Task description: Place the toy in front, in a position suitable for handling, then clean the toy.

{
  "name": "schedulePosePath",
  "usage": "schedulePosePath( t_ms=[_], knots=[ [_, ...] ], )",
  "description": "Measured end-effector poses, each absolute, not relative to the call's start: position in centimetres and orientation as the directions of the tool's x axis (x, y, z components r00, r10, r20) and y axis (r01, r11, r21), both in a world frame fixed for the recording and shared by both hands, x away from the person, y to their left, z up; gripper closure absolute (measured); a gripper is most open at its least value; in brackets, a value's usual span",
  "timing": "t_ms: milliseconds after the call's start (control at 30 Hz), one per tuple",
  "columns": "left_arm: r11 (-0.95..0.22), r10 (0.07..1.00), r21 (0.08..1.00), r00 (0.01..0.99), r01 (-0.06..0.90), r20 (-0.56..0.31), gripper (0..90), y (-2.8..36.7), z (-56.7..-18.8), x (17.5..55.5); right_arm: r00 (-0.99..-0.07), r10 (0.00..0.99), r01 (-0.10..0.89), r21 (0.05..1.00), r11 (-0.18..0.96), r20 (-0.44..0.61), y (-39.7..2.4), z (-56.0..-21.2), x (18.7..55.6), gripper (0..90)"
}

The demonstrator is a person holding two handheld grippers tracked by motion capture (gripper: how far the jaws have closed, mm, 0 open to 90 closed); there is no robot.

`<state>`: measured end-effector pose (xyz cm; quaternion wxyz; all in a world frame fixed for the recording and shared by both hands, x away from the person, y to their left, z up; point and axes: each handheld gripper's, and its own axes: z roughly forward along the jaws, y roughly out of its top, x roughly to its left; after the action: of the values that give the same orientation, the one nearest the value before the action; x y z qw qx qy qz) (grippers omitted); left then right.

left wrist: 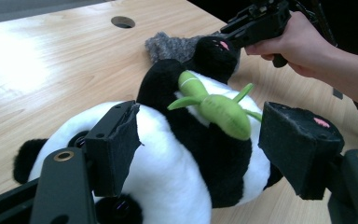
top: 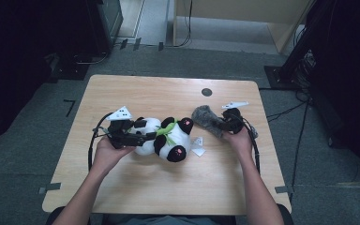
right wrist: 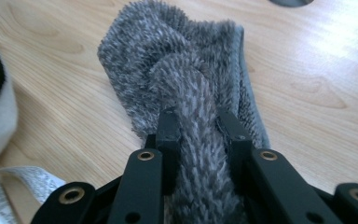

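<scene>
Black-and-white plush panda with green leaf sprig on chest – lying on back, mid-table, head toward left edge, white tag beside lower paw. Grey fuzzy cloth – bunched, rumpled, just beside panda's upper paw, toward right edge of table.

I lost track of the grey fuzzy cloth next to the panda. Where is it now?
In the high view the grey fuzzy cloth lies right of centre on the wooden table, pinched by the right gripper, just beyond the plush panda.
</scene>
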<state>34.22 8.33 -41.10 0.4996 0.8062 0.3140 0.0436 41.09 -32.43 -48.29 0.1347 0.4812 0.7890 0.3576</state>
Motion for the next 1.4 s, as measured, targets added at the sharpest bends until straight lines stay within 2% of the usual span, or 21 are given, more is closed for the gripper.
schedulePosePath(
  t_ms=[400,767,867,1033,1200,1333,1400],
  knots=[
    [-0.317,0.587,0.840,0.787,0.440,-0.191,28.0,10.6,-42.0,34.4,-0.512,0.843,0.637,0.732,0.243,0.165,-32.7,-45.9,39.8,75.1],
    [-0.335,0.590,0.838,0.789,0.432,-0.171,27.8,12.2,-43.7,34.2,-0.533,0.832,0.616,0.745,0.257,0.154,-32.4,-44.6,38.5,74.4],
    [-0.331,0.582,0.834,0.791,0.442,-0.189,28.0,12.7,-44.1,34.3,-0.539,0.824,0.618,0.746,0.248,0.173,-32.3,-44.2,38.2,74.7],
    [-0.382,0.586,0.811,0.794,0.444,-0.159,27.7,13.6,-45.3,34.1,-0.555,0.813,0.602,0.760,0.245,0.178,-31.8,-43.2,37.5,74.7],
    [-0.360,0.572,0.814,0.797,0.455,-0.193,26.0,13.7,-46.0,34.6,-0.564,0.804,0.601,0.761,0.244,0.187,-31.4,-42.8,37.4,75.4],
    [-0.394,0.562,0.809,0.811,0.436,-0.163,23.7,12.9,-46.6,34.5,-0.565,0.804,0.600,0.762,0.245,0.186,-31.3,-42.3,37.2,75.5],
    [-0.378,0.564,0.811,0.806,0.446,-0.181,22.8,12.8,-47.0,34.6,-0.566,0.804,0.593,0.767,0.243,0.183,-31.2,-41.8,37.0,75.4]
  ],
)
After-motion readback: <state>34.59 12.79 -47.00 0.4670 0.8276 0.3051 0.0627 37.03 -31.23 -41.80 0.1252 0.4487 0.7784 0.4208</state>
